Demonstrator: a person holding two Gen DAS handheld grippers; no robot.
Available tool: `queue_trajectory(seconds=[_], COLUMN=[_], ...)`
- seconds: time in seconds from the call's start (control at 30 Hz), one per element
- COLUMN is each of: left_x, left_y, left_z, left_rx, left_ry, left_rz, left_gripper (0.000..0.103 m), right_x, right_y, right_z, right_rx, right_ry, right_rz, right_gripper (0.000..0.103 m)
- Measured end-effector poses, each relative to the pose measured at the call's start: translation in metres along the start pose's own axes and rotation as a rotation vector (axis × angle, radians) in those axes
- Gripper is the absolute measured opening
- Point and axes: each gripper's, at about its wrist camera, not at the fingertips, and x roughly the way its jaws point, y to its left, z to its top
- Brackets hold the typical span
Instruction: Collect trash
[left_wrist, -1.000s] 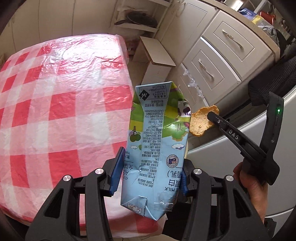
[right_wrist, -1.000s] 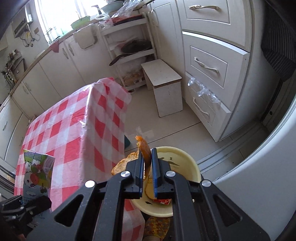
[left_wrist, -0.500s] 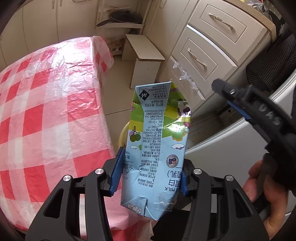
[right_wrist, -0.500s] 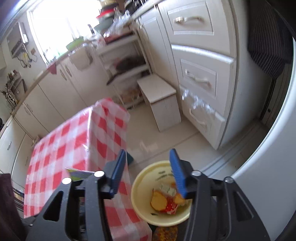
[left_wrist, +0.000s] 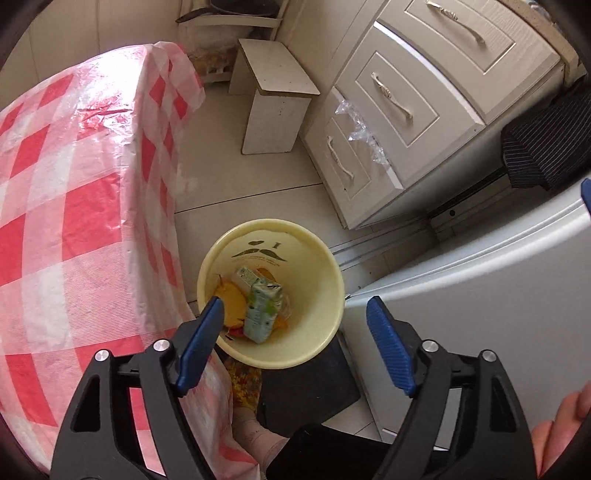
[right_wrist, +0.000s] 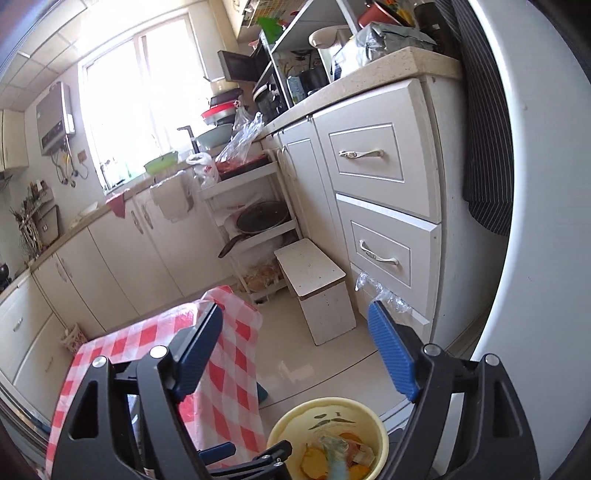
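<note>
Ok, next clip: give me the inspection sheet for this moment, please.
Surface: table under a red checked cloth, no items seen on it.
Job's things: milk carton lies in the yellow bin on the floor, on orange scraps.
Clutter: white stool; plastic wrap hanging from a drawer.
Grippers: left gripper open above the bin; right gripper open, empty.
Cables: nothing seen.
Surroundings: kitchen cabinets, crowded counter, window.

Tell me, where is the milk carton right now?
In the left wrist view, the milk carton lies inside the yellow bin on the floor, atop orange scraps, beside the checkered table, below the open left gripper.
</note>
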Motion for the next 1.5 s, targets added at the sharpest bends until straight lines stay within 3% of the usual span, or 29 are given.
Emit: queue_trajectory(seconds=[0.17, 0.4, 0.6, 0.83, 1.17, 1.5], left_x=[-0.050, -0.160, -0.236, -0.303, -0.352, -0.375], left_y=[0.017, 0.066, 0.109, 0.118, 0.112, 0.114], left_z=[-0.011, -0.078, -0.138, -0.199, -0.256, -0.294], left_rx=[-0.038, -0.050, -0.087, -0.072, -0.084, -0.111], left_ry=[-0.079, -0.285, -0.406, -0.531, -0.600, -0.644], left_rz=[0.004, 0.169, 0.342, 0.454, 0.510, 0.564], left_gripper=[0.077, 0.086, 0.088, 0.095, 0.095, 0.095], right_x=[-0.014, -0.048, -0.092, -0.156, -0.216, -0.250], right_y=[0.012, 0.055, 0.105, 0.128, 0.153, 0.167], right_z=[0.002, -0.024, -0.092, -0.108, -0.111, -0.131], right_rx=[-0.037, -0.178, -0.362, -0.400, -0.366, -0.385], right_ry=[-0.030, -0.020, 0.020, 0.011, 0.006, -0.063], right_rz=[0.014, 0.034, 0.131, 0.196, 0.204, 0.219], right_gripper=[0.081, 0.094, 0.095, 0.096, 0.096, 0.096])
